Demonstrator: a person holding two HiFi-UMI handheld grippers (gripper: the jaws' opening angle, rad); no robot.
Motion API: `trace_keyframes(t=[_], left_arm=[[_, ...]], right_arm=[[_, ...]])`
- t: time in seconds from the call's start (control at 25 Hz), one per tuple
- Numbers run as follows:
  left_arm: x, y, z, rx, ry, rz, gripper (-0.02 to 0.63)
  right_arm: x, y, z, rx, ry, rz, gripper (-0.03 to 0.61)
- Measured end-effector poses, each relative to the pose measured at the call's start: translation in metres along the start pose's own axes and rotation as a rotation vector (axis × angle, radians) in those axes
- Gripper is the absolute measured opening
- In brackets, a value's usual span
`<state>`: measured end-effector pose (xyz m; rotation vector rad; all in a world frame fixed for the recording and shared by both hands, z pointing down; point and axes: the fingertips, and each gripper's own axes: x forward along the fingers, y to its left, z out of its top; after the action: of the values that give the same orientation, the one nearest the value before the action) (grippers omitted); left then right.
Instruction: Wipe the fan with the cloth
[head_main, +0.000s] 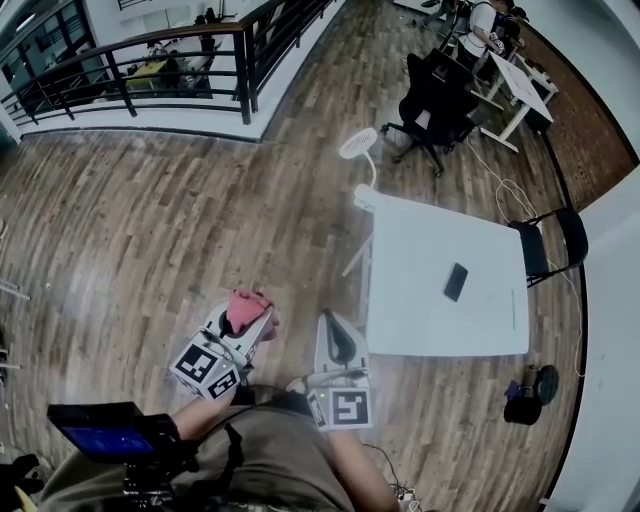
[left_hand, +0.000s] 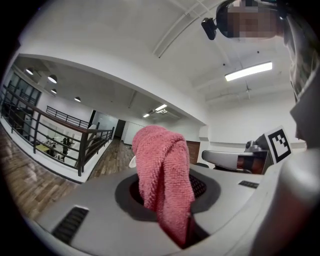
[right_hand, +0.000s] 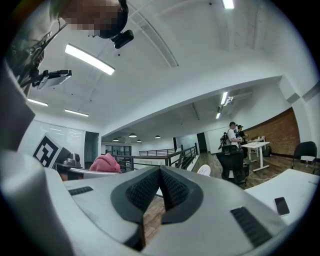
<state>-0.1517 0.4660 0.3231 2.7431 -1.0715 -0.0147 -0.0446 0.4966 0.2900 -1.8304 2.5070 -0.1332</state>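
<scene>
A small white fan (head_main: 358, 144) stands clamped at the far corner of the white table (head_main: 420, 300); its head also shows small past the jaws in the right gripper view (right_hand: 203, 170). My left gripper (head_main: 262, 317) is shut on a pink cloth (head_main: 245, 308), which bulges up between the jaws in the left gripper view (left_hand: 164, 175). My right gripper (head_main: 328, 318) is shut with nothing in it; its black pads (right_hand: 145, 192) meet. Both grippers hang over the wooden floor, short of the table's near left corner and well away from the fan.
A black phone (head_main: 455, 281) lies on the table. A black office chair (head_main: 437, 95) stands behind the fan, with a person at a desk (head_main: 522, 85) beyond. A dark railing (head_main: 150, 60) runs along the far left. Another chair (head_main: 555, 240) stands right of the table.
</scene>
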Motion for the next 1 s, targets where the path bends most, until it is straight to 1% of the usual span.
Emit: trace_keyframes(t=[0.28, 0.44, 0.52, 0.76, 0.88, 0.96, 1.0], left_arm=[[0.007, 0.005, 0.000, 0.002, -0.012, 0.064, 0.089], [0.005, -0.001, 0.002, 0.021, -0.033, 0.071, 0.087], [0.005, -0.002, 0.003, 0.017, -0.037, 0.074, 0.086], [0.005, -0.006, -0.002, 0.032, -0.008, 0.095, 0.087], [0.002, -0.004, -0.002, 0.035, -0.010, 0.111, 0.087], [0.002, -0.002, -0.004, 0.033, -0.005, 0.120, 0.087], [0.002, -0.001, -0.006, 0.030, 0.001, 0.123, 0.087]], right_arm=[[0.008, -0.013, -0.001, -0.005, 0.008, 0.027, 0.000], [0.005, -0.022, 0.004, -0.014, -0.040, 0.012, 0.000], [0.006, -0.021, 0.000, -0.007, -0.026, 0.027, 0.000], [0.013, -0.019, -0.011, 0.011, -0.006, 0.079, 0.000], [0.014, -0.018, -0.012, 0.023, 0.002, 0.098, 0.000], [0.012, -0.020, -0.016, 0.029, 0.016, 0.093, 0.000], [0.011, -0.025, -0.018, 0.023, 0.012, 0.075, 0.000]])
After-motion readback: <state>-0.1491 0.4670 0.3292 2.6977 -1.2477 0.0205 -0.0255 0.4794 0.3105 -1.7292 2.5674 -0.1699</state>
